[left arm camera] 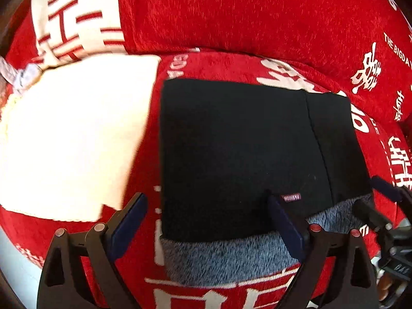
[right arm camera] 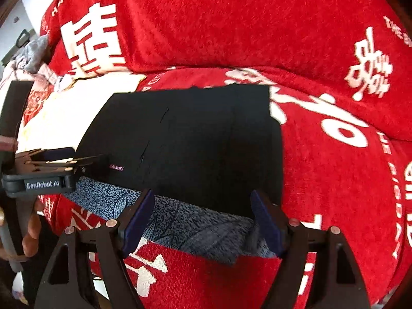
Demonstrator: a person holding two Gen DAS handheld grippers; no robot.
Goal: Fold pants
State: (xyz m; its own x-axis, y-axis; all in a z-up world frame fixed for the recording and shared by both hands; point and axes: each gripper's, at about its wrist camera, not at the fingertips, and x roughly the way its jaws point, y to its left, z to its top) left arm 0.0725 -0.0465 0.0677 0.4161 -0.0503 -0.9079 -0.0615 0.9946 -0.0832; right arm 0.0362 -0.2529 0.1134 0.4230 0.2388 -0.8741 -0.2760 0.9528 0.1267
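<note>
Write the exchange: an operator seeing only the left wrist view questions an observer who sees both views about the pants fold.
Operator: Is the right gripper holding the pants?
Observer: No. It is open; its fingers straddle the grey lining without pinching it.
Operator: Who carries the left gripper?
Observer: A hand wraps its handle, low at the right view's left edge.

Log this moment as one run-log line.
pants: folded, on red cover | left gripper: open | right gripper: open
</note>
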